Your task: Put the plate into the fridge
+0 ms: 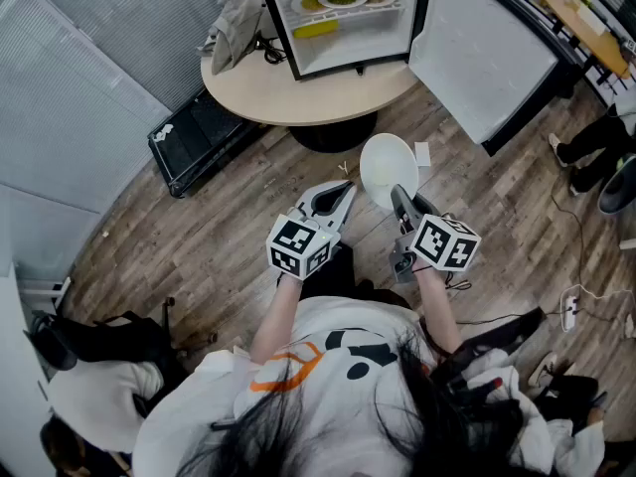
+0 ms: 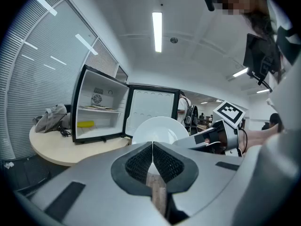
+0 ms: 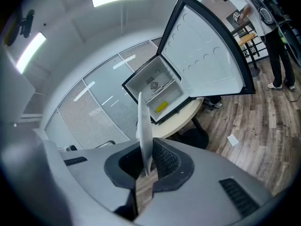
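Seen from above, a person stands on a wooden floor (image 1: 199, 237) facing a small fridge (image 1: 343, 18), holding a pair of tongs in each hand. The fridge sits on a round, pale bench (image 1: 268, 87) with its door (image 1: 477, 58) swung wide open to the fridge's right side as seen from the head view.

The right tongs (image 3: 148, 166) are closed tight on the rim of a white plate (image 1: 388, 167). The plate is held in the air in front of the fridge, short of the bench edge and over the floor. In the right gripper view it appears edge-on and upright, rising out of the jaws with the open fridge beyond it.

The left tongs (image 2: 152, 147) are fully closed with nothing between them. They are in front of the fridge too, just beside the plate but not touching it.

Inside the fridge, a wire shelf (image 1: 343, 8) carries dishes of food, and a yellow object (image 1: 316, 30) lies below the shelf. A grey cloth bundle (image 1: 234, 28) lies on the bench just beside the fridge, on the side away from the door.
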Available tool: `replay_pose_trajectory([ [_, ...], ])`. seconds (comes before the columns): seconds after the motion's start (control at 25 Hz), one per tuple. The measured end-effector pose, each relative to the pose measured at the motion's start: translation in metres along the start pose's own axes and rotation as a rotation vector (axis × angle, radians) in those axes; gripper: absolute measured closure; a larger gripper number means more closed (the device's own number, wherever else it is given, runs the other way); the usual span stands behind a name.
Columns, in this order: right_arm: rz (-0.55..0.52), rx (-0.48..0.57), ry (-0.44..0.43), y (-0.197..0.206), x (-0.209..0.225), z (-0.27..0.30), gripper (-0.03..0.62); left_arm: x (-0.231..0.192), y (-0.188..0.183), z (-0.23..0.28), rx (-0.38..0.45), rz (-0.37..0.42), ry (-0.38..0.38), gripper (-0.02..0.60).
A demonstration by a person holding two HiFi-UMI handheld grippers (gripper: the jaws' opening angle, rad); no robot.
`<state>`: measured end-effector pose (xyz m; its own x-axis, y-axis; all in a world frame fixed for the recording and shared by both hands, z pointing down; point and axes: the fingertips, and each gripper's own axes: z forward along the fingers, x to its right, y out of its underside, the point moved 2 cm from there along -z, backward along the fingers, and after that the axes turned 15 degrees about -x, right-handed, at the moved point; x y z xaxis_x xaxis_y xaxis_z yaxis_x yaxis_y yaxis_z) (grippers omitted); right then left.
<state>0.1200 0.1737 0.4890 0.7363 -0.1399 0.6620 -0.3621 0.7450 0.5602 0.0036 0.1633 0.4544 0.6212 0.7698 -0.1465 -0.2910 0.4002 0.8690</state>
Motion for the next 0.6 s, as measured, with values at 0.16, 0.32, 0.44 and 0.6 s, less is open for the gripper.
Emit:
replay_pose_trajectory([
  [0.16, 0.001, -0.001, 0.003, -0.002, 0.0, 0.005, 0.563, -0.005, 0.0, 0.0, -0.003, 0.001, -0.002, 0.569],
  [0.32, 0.027, 0.02, 0.006, -0.005, -0.001, 0.005, 0.563, -0.011, 0.001, -0.002, 0.002, -0.006, -0.008, 0.569],
  [0.44, 0.032, 0.019, 0.009, -0.01, 0.0, 0.01, 0.563, -0.018, 0.0, 0.0, -0.001, -0.009, -0.01, 0.568],
  [0.6, 0.045, 0.004, 0.002, -0.016, 0.005, 0.023, 0.563, -0.029, -0.004, 0.007, -0.003, -0.01, -0.005, 0.569],
])
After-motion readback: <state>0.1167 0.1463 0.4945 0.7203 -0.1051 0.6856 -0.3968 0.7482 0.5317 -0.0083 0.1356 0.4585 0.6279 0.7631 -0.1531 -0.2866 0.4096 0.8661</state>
